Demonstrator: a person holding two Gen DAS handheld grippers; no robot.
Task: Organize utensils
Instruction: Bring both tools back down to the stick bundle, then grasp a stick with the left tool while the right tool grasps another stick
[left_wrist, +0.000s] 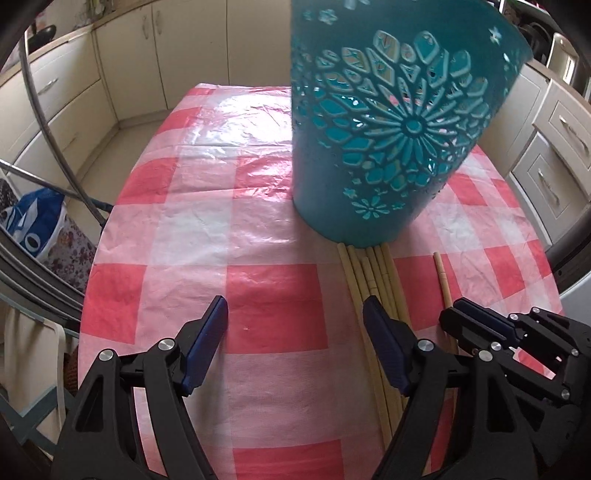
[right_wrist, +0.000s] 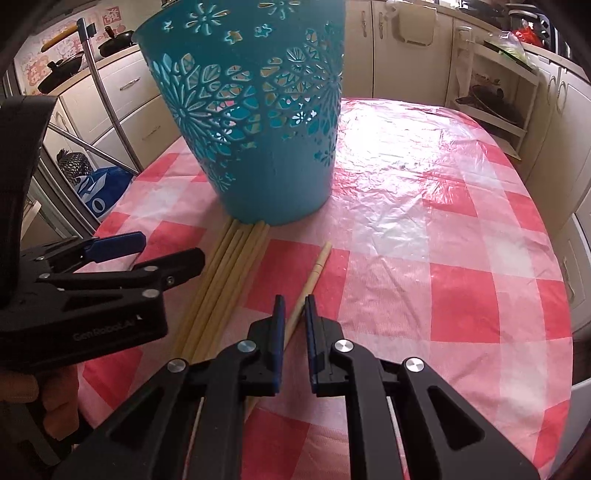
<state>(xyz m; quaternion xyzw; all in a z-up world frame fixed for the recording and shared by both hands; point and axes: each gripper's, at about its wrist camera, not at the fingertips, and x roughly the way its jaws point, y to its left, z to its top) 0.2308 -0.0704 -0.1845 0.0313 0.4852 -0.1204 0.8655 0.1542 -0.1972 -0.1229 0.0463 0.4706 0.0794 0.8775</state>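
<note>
Kitchen tabletop (right_wrist: 424, 221), checked cloth. Right claw (right_wrist: 294, 306) clenched on lone chopstick (right_wrist: 316, 271), stick's long axis running away toward basket (right_wrist: 258, 129). Bundle of chopsticks (left_wrist: 373, 273) just left of it, ends touching basket base. Left claw (left_wrist: 295, 314) released, empty, right pad over bundle, nearer to it.

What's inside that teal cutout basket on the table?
Nothing shows through the cutouts of the teal basket, only its inner wall and light. Its rim is cut off in both views, and the solid lower wall hides the bottom. The bundled chopsticks lie outside, ends at its base.
</note>
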